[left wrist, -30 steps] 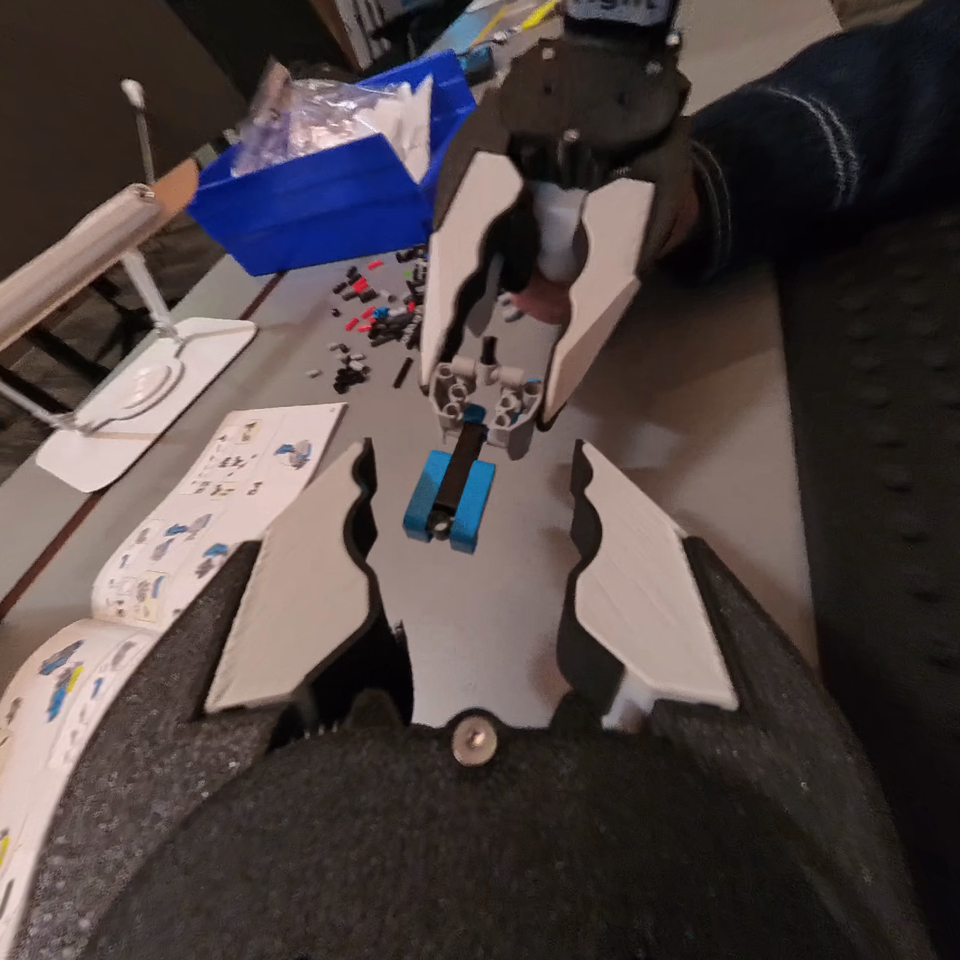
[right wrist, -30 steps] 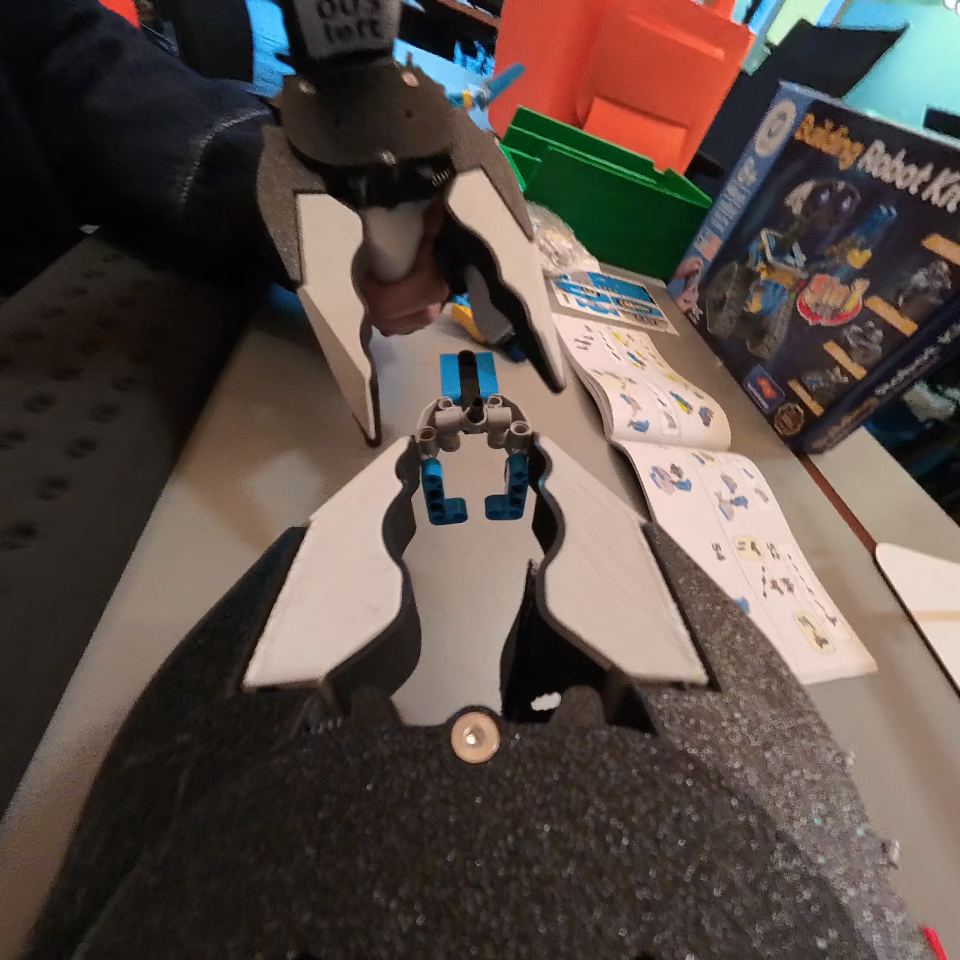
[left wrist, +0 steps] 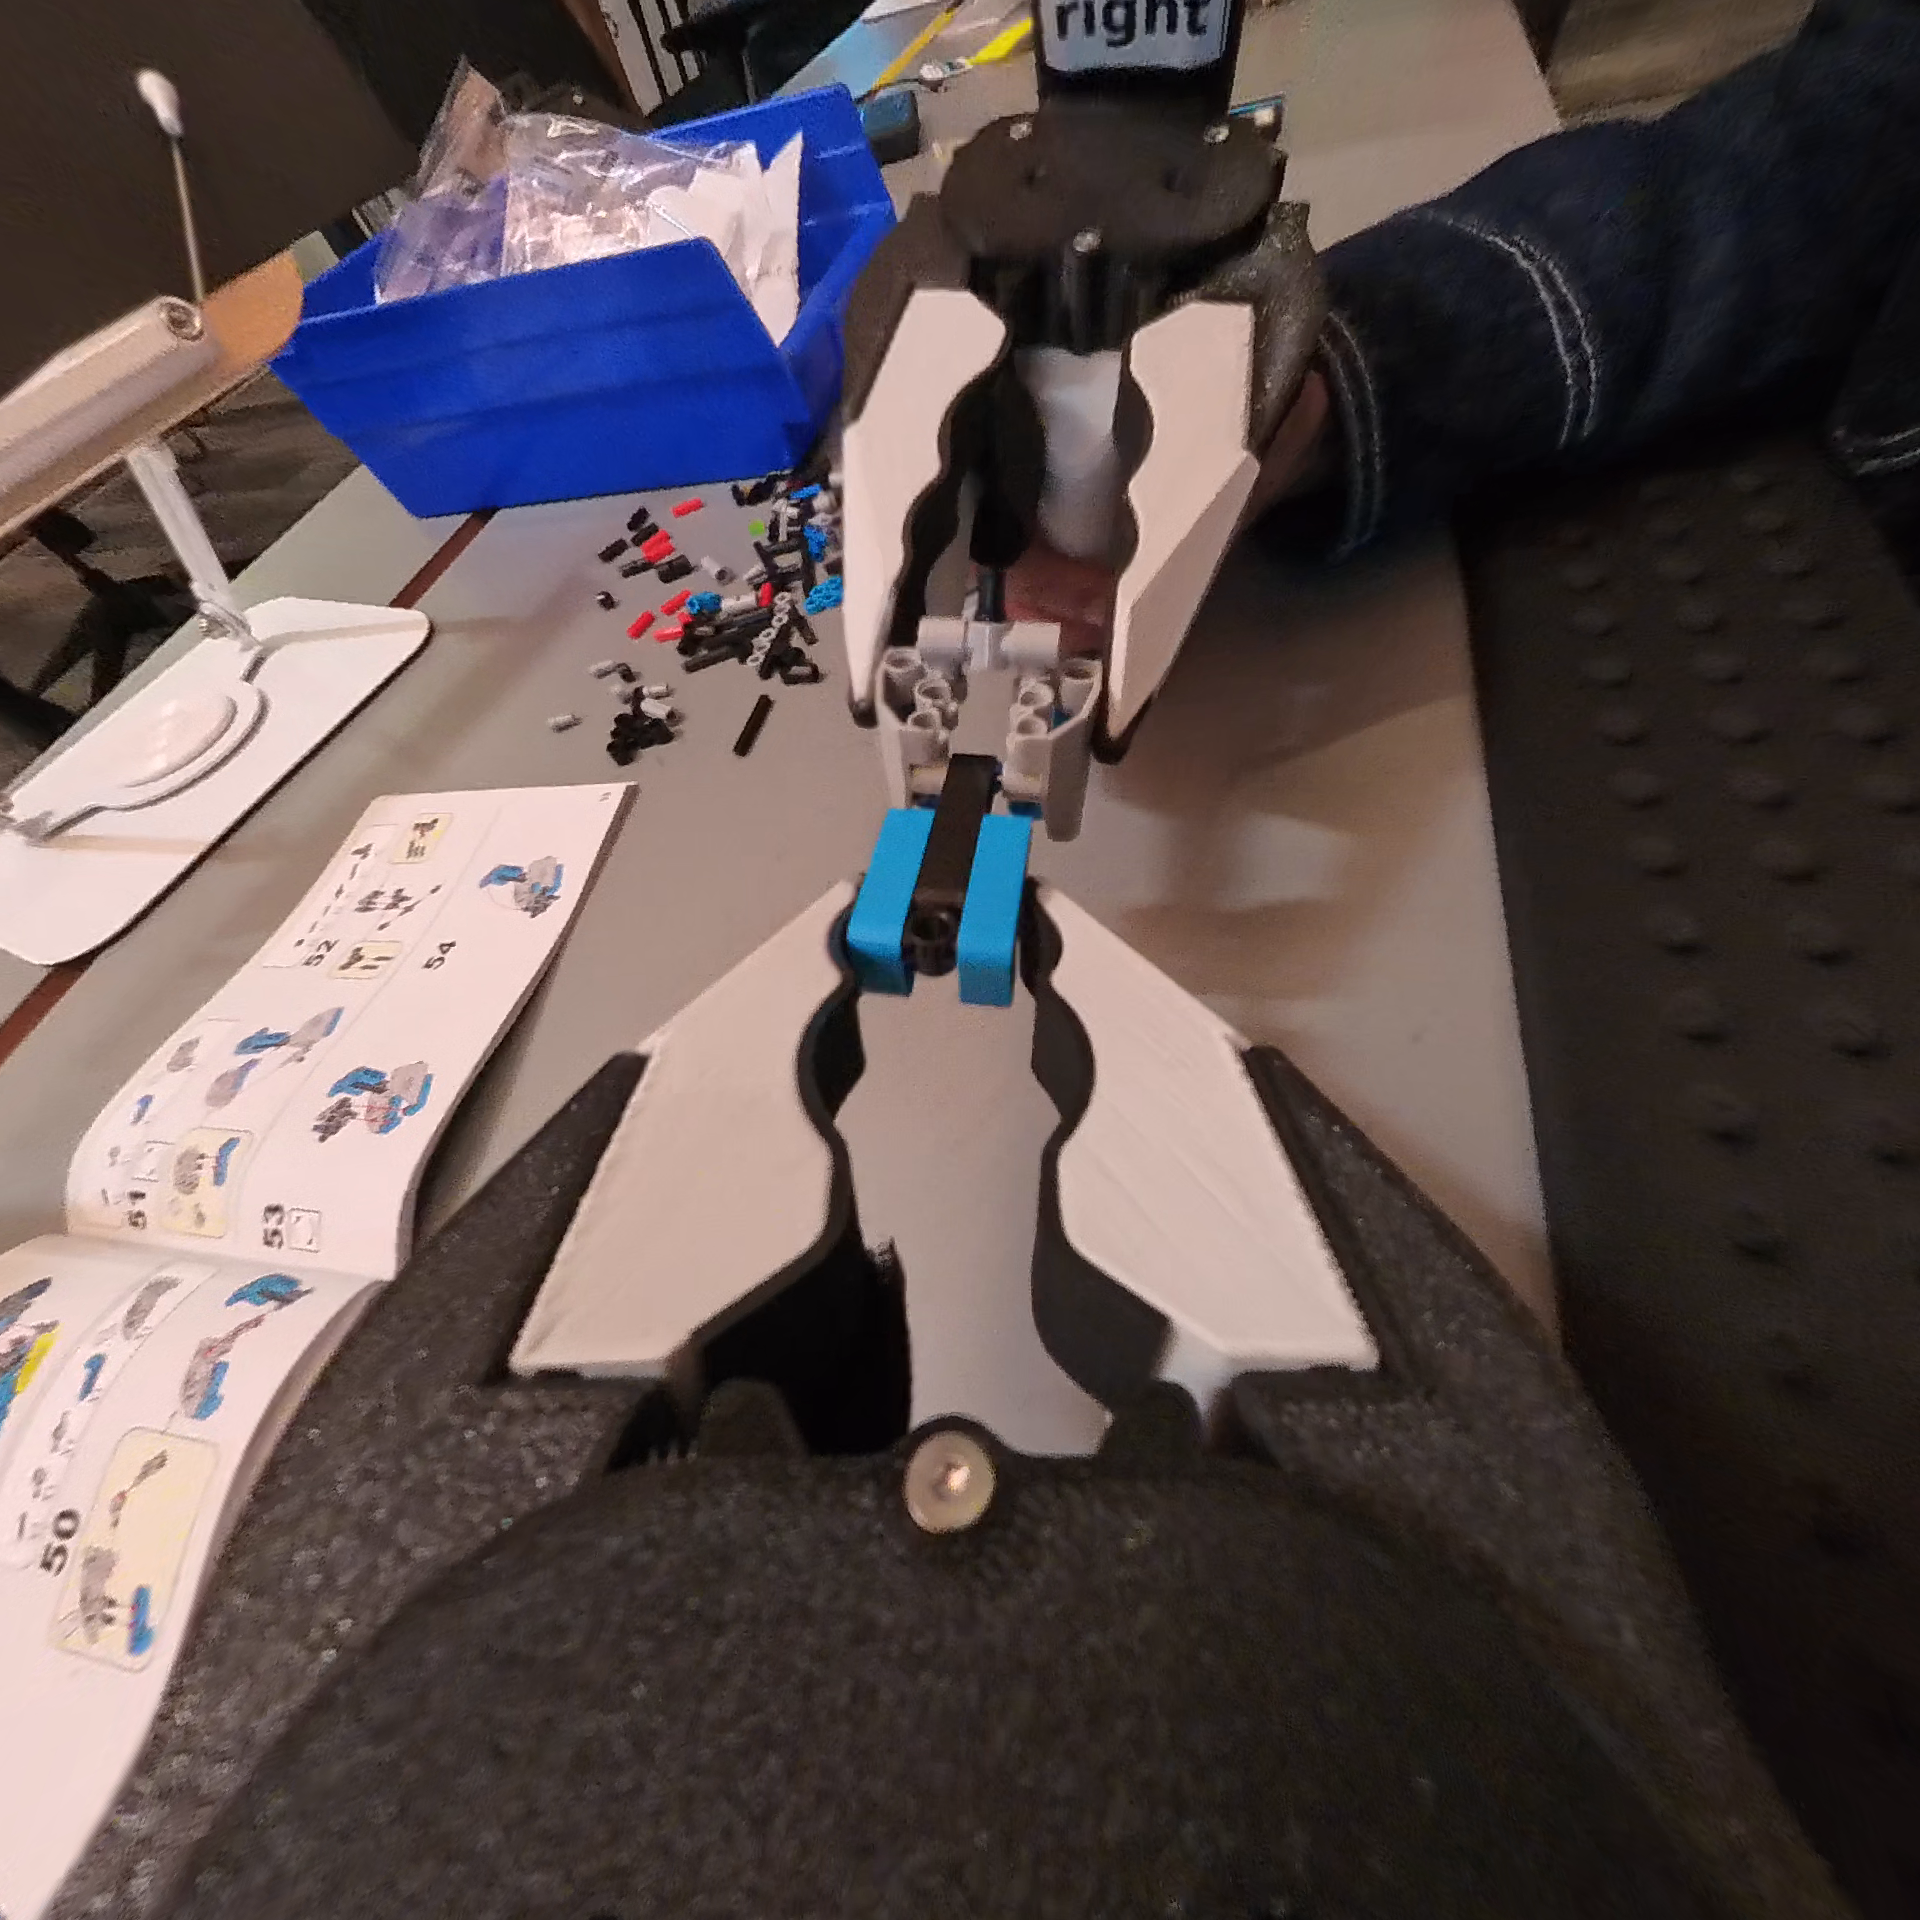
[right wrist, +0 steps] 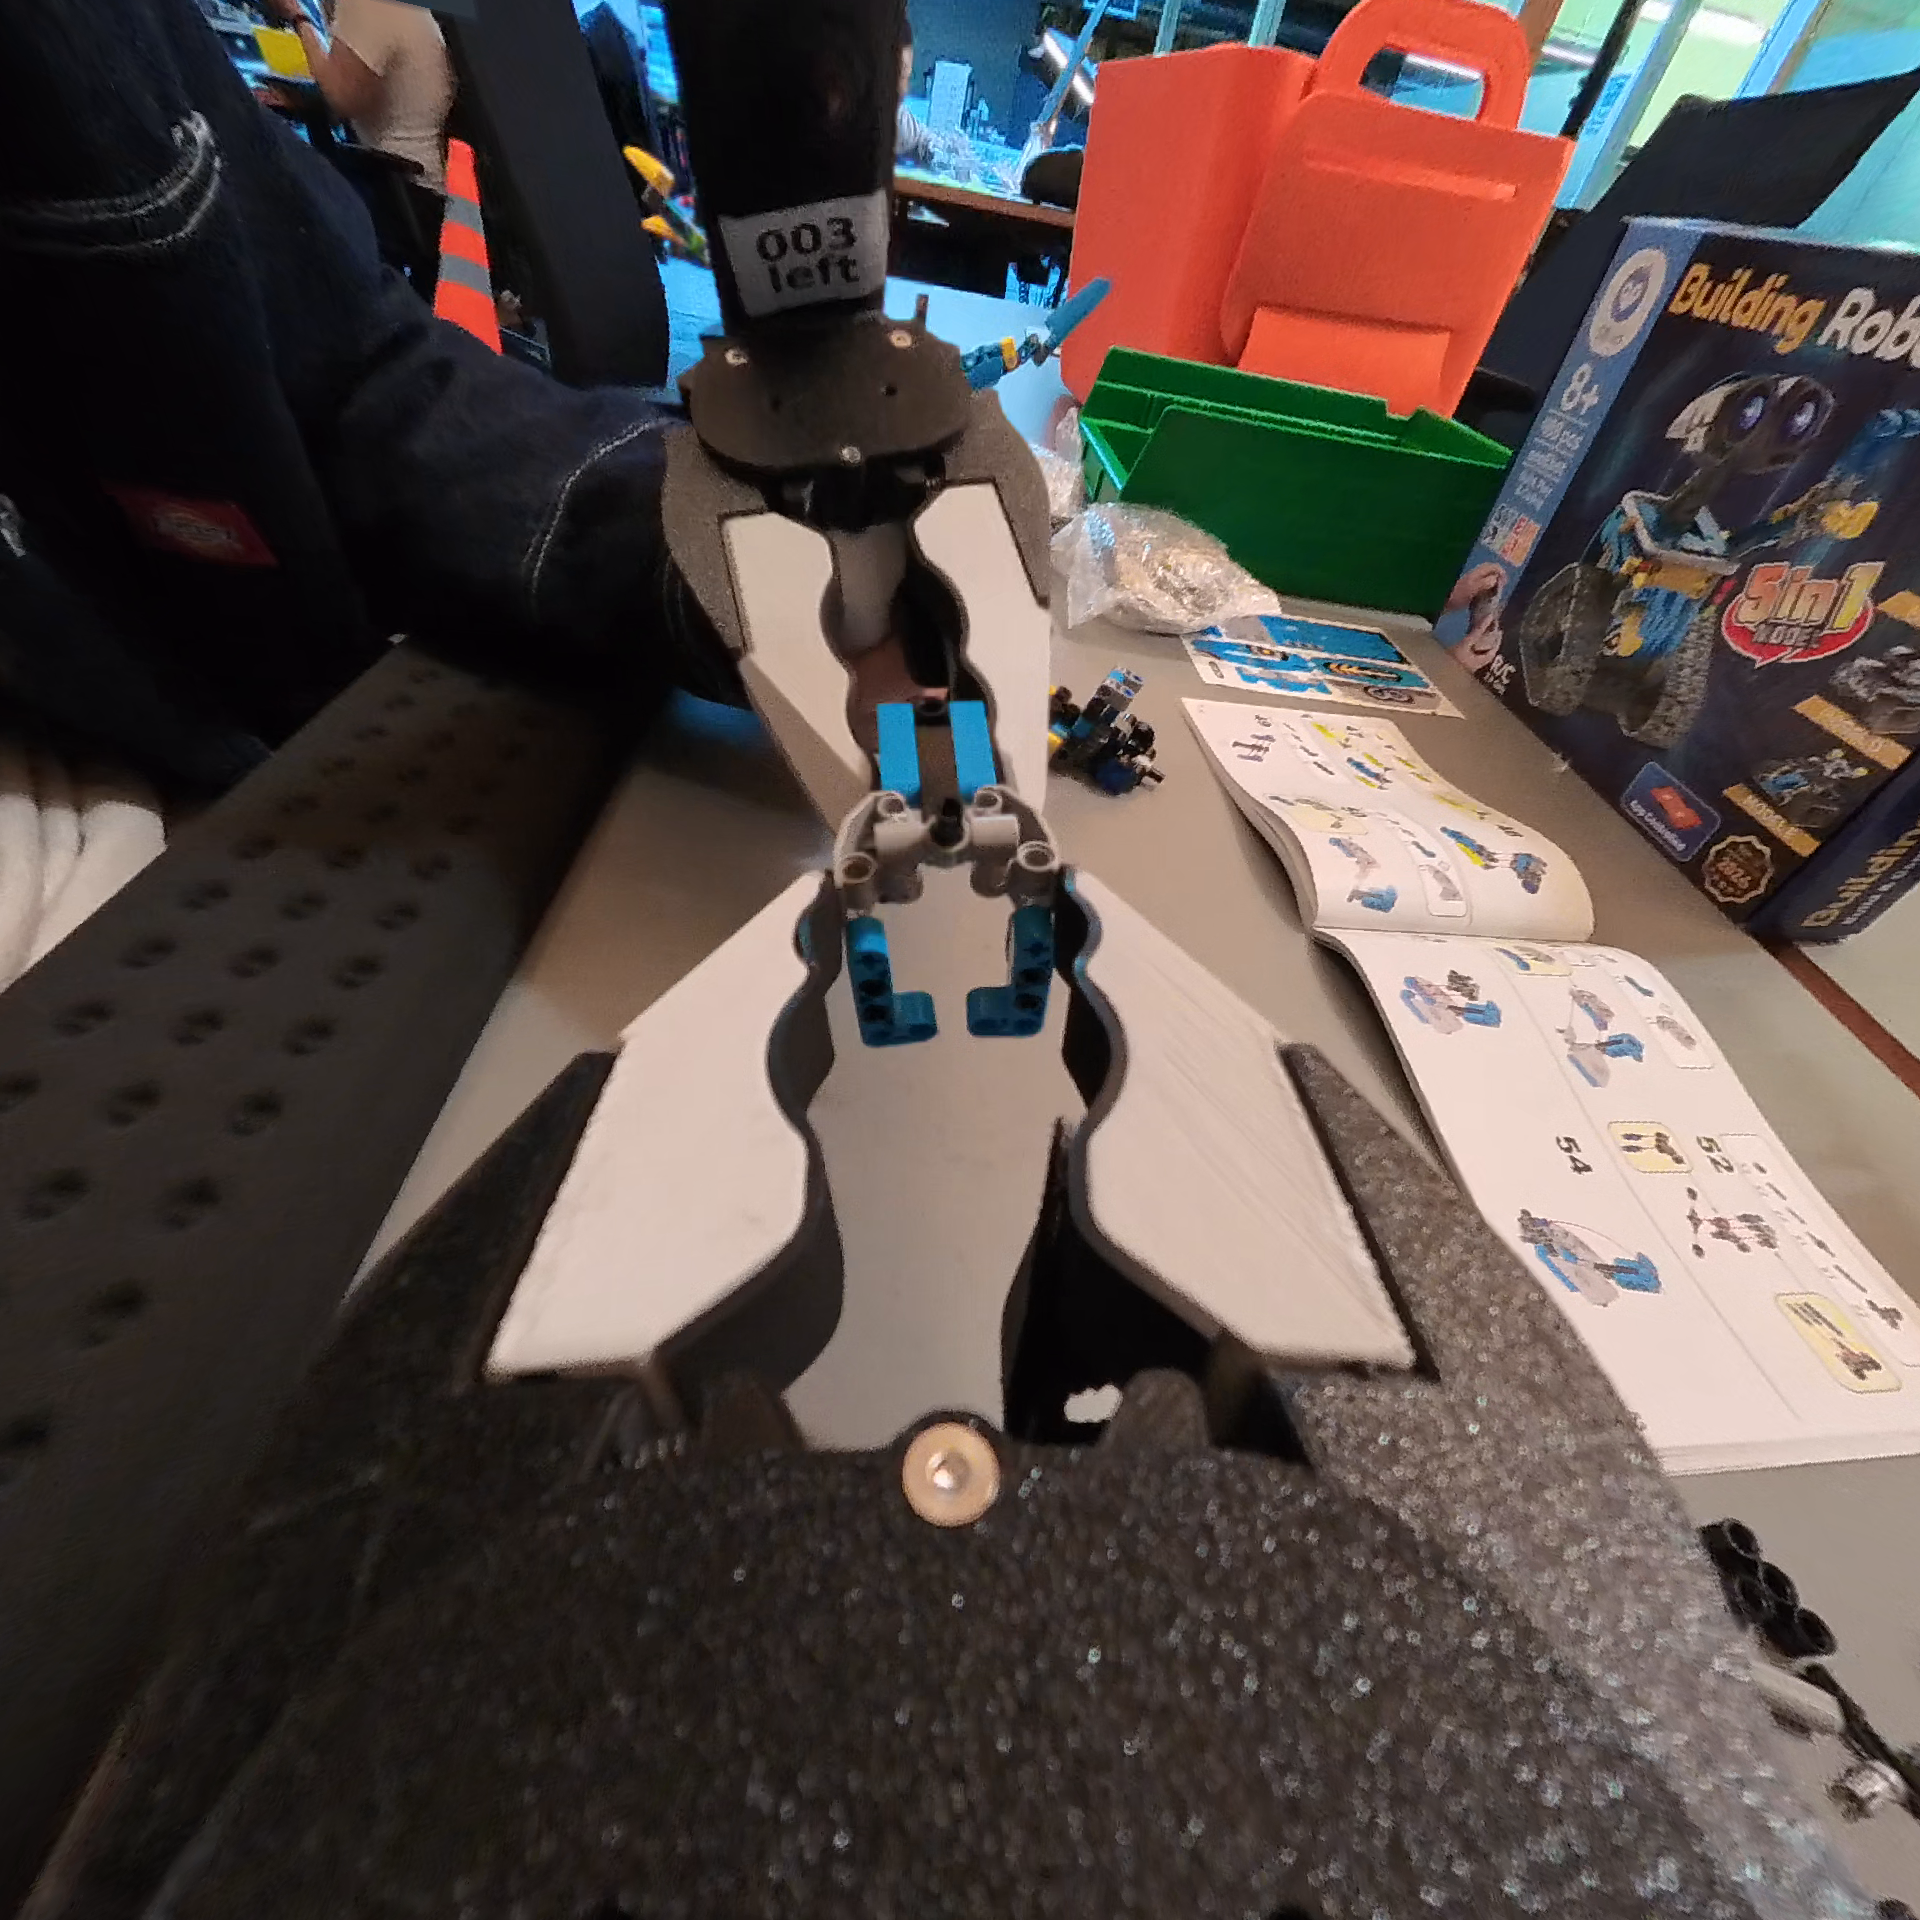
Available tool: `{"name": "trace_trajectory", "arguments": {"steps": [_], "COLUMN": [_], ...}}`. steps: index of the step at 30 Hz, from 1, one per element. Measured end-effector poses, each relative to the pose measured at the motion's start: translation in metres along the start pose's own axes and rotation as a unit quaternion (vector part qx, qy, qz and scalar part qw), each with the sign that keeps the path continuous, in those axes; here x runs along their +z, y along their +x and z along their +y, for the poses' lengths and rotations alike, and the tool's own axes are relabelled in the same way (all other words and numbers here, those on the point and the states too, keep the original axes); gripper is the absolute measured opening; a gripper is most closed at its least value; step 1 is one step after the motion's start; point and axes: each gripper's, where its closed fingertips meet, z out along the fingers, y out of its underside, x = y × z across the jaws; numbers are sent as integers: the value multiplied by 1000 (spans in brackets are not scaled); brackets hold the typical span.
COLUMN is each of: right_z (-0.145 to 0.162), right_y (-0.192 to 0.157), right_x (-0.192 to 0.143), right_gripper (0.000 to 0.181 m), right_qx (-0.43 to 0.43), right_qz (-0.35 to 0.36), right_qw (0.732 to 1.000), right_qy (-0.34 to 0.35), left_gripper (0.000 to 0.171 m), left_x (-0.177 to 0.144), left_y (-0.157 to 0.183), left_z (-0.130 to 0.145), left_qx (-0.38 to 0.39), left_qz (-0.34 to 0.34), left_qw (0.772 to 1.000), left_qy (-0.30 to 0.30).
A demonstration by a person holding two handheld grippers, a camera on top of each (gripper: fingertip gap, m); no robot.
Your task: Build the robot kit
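My left gripper [left wrist: 940, 925] is shut on a small blue-and-black brick piece [left wrist: 883, 920], its black beam pointing forward just above the grey table [left wrist: 1299, 935]. Facing it, my right gripper [left wrist: 987, 727] is shut on a grey-and-blue brick assembly [left wrist: 925, 686]. The black beam reaches into the gap of that grey assembly. In the right wrist view, my right gripper [right wrist: 945, 904] holds the grey assembly [right wrist: 883, 842] by its blue arms. The left gripper [right wrist: 930, 790] holds the blue piece [right wrist: 899, 753] right behind it.
A blue bin [left wrist: 540, 395] of plastic bags, loose small parts [left wrist: 717, 623], an open instruction booklet [left wrist: 312, 1039] and a white lamp base [left wrist: 177, 727] lie left. A green bin [right wrist: 1299, 488], orange box [right wrist: 1299, 208], kit box [right wrist: 1714, 571] and small built piece [right wrist: 1107, 727] stand beyond. Only a small space, under 4 cm, lies between the two pairs of fingers.
My left gripper was open around the blue piece lying on the table; it has now shut on it. The right gripper still holds the grey assembly against the black beam.
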Motion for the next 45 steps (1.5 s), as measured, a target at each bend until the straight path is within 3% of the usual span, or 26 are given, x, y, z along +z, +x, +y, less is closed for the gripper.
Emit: {"name": "trace_trajectory", "arguments": {"steps": [4, 8, 11, 14, 25, 28, 29, 30, 32, 33, 37, 38, 39, 45], "right_z": [16, 24, 22, 22, 38, 39, 38, 36, 36, 36, 34, 34, 34, 38], "right_y": [1, 3, 4, 1, -4, -3, -3, -1, 0, 0, -2, -2, -2, -1], "right_x": [2, 4, 2, -1, 6, 6, 5, 4, 2, 2, 2, 2, 2, 3], "right_gripper": [40, 41, 41, 40, 41, 41, 40, 40, 40, 40, 40, 40, 40, 41], "right_qx": [4, -8, -12, 1, 0, 2, 5, 6, 5, 5, 1, 1, 1, 6], "right_qz": [-3, 9, 7, -10, -17, -17, -17, -14, -13, -13, -16, -16, -17, -14], "right_qw": [999, 997, 998, 998, 994, 993, 994, 994, 995, 995, 995, 995, 995, 994], "right_qy": [-41, -71, -67, -65, -110, -113, -109, -104, -103, -102, -97, -97, -98, -106], "left_gripper": [26, 26, 32, 26, 28, 22, 8, 6, 44, 52, 47, 31, 26, 26], "left_x": [2, 5, 3, -2, -5, -5, -5, -4, -3, -3, -2, -3, -4, -5], "left_y": [-1, -2, 1, 4, 9, 13, 13, 9, 0, -2, -2, 3, 7, 5], "left_z": [5, 15, 9, 6, -8, -9, -7, -3, 3, 5, 21, 19, 14, 10], "left_qx": [42, 33, 12, 4, -3, -7, -4, -1, -6, -8, -20, -19, -15, 0], "left_qz": [-16, -17, -5, 12, 21, 34, 33, 23, 0, -6, 10, 25, 32, 23], "left_qw": [999, 998, 1000, 1000, 999, 999, 999, 1000, 1000, 1000, 999, 999, 999, 1000], "left_qy": [-18, -42, -27, -14, 24, 28, 23, 12, -3, -8, -38, -32, -20, -17]}}
